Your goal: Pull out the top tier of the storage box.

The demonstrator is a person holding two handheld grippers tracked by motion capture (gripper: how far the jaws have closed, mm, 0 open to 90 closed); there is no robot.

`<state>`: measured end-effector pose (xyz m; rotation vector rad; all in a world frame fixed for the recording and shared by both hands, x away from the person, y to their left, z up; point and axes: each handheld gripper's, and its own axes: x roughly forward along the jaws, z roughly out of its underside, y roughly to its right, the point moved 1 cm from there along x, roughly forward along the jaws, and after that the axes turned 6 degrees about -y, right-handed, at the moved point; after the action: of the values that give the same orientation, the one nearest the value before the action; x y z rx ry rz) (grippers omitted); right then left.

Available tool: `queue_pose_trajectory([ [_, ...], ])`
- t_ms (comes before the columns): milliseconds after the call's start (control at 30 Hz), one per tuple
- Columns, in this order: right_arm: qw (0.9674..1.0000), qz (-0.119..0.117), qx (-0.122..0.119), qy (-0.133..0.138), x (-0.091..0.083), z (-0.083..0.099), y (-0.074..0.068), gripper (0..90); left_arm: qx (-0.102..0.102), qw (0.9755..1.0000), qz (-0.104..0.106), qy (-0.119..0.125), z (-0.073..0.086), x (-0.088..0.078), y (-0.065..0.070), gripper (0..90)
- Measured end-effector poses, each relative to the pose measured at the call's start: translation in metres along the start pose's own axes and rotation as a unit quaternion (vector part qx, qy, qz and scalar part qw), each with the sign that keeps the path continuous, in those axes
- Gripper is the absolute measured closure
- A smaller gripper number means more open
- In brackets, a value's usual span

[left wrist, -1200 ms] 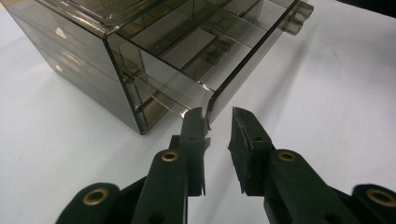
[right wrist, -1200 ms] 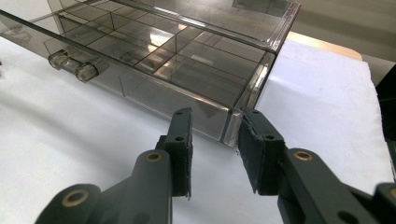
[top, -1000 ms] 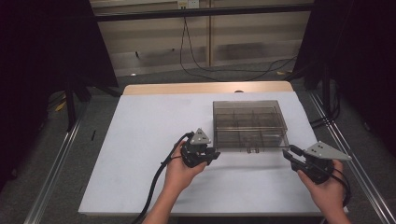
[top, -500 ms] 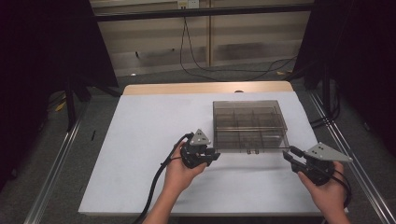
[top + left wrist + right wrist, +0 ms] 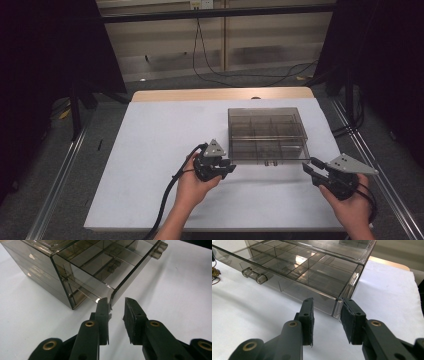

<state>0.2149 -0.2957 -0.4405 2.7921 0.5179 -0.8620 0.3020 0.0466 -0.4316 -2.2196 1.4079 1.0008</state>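
A smoky clear compartment box [image 5: 266, 134] sits on the white desk [image 5: 150, 150] toward two o'clock of its middle; the left hand-held gripper [image 5: 226, 169] meets the box's near left corner, jaws parted around the corner edge [image 5: 110, 298]; the right hand-held gripper [image 5: 311, 171], at the near right corner [image 5: 337, 307], has jaws apart astride it, gripping nothing.

A smoked-plastic compartment box [image 5: 267, 135] sits toward the right of a white-covered worktop [image 5: 155, 145], its drawer slightly pulled out.
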Motion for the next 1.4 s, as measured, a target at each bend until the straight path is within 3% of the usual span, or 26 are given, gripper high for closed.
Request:
queue_pose_trajectory([
  [1100,0.9999,-0.009,0.007,-0.008,-0.0071,0.0028,-0.0017,64.1,0.006,0.9999,0.004,-0.01,0.002,-0.002,0.0048,73.9],
  [1267,0.9999,-0.01,0.004,-0.008,-0.0071,0.0036,-0.002,60.9,0.004,0.9998,0.015,-0.009,0.0019,-0.0017,0.0033,70.2],
  [1400,0.9998,-0.015,0.002,-0.011,-0.006,0.0043,-0.0015,56.4,0.002,0.9997,0.009,-0.021,0.0032,-0.0001,0.0023,64.4],
])
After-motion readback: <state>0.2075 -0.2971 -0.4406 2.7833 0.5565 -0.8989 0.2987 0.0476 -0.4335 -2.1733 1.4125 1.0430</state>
